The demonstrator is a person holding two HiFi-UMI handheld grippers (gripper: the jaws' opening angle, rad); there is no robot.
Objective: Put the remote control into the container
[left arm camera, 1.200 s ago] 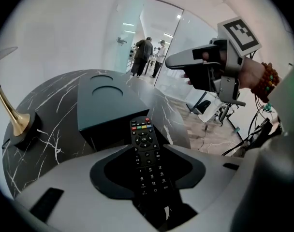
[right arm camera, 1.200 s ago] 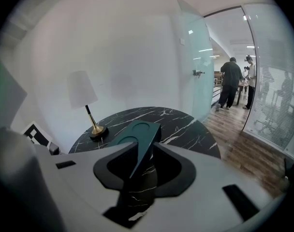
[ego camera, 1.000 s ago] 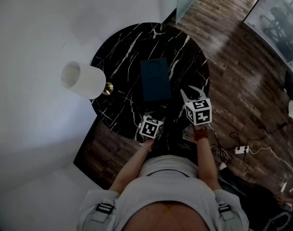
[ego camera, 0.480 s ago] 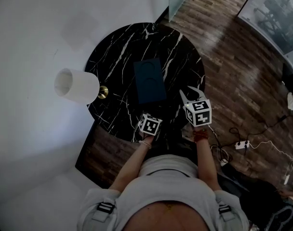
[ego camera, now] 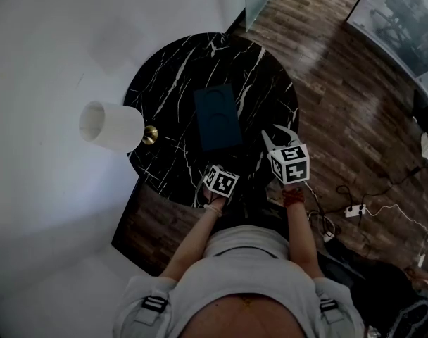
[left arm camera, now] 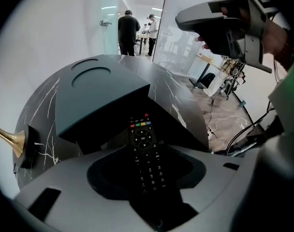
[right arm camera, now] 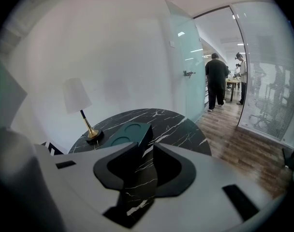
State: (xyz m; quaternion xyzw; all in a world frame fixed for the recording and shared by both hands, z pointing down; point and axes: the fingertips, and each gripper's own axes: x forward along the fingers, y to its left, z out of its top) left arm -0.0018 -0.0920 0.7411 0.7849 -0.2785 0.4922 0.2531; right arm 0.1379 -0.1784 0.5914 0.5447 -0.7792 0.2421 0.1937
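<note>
1. The desk [ego camera: 165,83] is round, with a top of black marble veined in white. One side stands against a pale wall and the other meets a wood floor [ego camera: 341,104].
2. A dark teal container [ego camera: 217,117] lies near the desk's middle. It is a long box with two round recesses in its top face.
3. A lamp [ego camera: 112,125] stands at the desk's edge by the wall, near the container but apart from it. It has a brass base and stem and a white shade.
4. A black remote control [left arm camera: 144,153] lies buttons up on the marble at the container's near end, pointing lengthwise toward it. Its far end reaches the box's dark near face — whether it is inside cannot be told.
</note>
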